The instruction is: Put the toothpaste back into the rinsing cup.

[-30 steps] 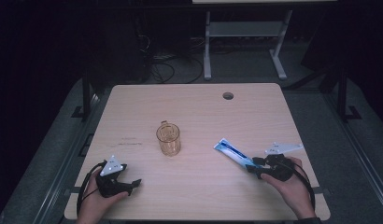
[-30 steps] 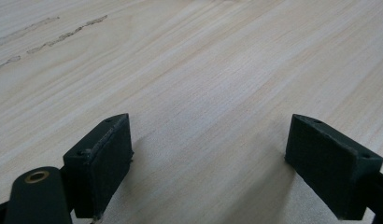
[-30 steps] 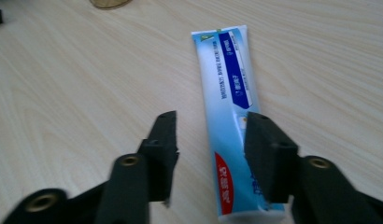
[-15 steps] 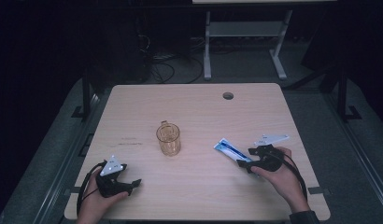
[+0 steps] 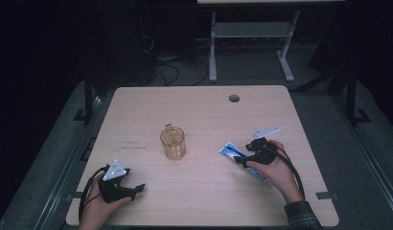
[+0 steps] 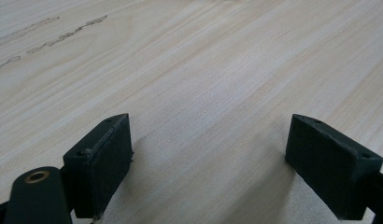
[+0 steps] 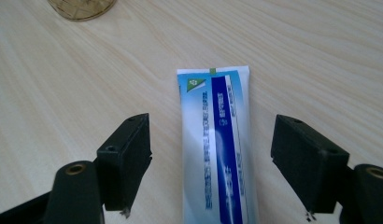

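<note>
One tube [image 7: 216, 149] lies flat between the right gripper's [image 7: 213, 154] spread jaws, just opened; one glass mug [image 5: 173, 142] stands centre; left gripper [image 6: 208, 158] spread, empty.

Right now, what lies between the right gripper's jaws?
The tube lies flat on the table between the right gripper's open jaws, gaps either side, in the right gripper view.

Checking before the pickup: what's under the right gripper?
A blue-and-white tube lies flat on the table between the open jaws of the right gripper, pads apart from it. The hand covers the tube's near end in the high view.
</note>
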The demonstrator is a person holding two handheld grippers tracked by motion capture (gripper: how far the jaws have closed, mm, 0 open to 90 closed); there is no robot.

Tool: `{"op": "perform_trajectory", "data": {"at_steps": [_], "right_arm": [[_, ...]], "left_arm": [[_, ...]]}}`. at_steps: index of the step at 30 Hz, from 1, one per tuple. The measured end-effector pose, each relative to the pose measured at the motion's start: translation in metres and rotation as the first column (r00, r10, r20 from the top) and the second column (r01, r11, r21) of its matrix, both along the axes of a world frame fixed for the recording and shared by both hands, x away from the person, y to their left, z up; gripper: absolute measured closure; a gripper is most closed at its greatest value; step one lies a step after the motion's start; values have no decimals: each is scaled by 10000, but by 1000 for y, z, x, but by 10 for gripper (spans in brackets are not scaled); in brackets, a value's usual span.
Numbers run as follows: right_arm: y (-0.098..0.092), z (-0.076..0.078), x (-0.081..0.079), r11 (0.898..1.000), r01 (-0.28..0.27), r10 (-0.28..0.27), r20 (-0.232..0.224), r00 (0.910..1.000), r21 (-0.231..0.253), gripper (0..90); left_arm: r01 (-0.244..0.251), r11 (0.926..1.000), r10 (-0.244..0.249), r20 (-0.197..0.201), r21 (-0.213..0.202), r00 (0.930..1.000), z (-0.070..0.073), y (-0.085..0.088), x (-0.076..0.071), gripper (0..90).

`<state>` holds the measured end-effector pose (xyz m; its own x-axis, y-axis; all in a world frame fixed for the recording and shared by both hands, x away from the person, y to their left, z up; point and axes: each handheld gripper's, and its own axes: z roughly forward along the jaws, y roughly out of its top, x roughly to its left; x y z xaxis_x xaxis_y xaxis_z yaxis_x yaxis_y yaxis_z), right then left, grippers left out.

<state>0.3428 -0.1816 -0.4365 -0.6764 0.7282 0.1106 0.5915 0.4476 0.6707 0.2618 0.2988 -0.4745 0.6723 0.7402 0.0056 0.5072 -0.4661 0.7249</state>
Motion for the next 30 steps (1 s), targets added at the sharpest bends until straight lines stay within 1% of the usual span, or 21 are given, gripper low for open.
{"op": "perform_trajectory", "data": {"at_steps": [8,12,14,21,24,27,29,30], "right_arm": [[17,-8,18,9988,-142,130,-262,9996,-474,279],[23,-12,24,9978,-168,141,-419,9990,-644,281],[25,-14,27,9964,-251,213,-468,9987,-815,283],[31,-18,30,9916,-385,309,-625,9976,-1235,313],[33,-19,31,9874,-453,343,-743,9966,-1517,329],[35,-21,32,9822,-560,422,-802,9959,-1795,370],[36,-20,31,9809,-525,392,-738,9965,-1875,404],[35,-20,31,9812,-537,408,-726,9965,-1854,406]], "left_arm": [[0,10000,0,1,-3,10000,0,0,0,137],[-1,10000,1,1,-5,10000,0,0,0,137],[-1,10000,1,-1,-3,10000,0,0,0,137],[0,10000,0,-1,-3,10000,0,0,0,137],[-4,10000,4,-1,-8,10000,0,0,0,137],[-1,10000,1,-2,-3,10000,0,0,0,137],[-2,10000,2,-1,-6,10000,0,0,0,137],[-1,10000,1,-1,-4,10000,0,0,0,137]]}}
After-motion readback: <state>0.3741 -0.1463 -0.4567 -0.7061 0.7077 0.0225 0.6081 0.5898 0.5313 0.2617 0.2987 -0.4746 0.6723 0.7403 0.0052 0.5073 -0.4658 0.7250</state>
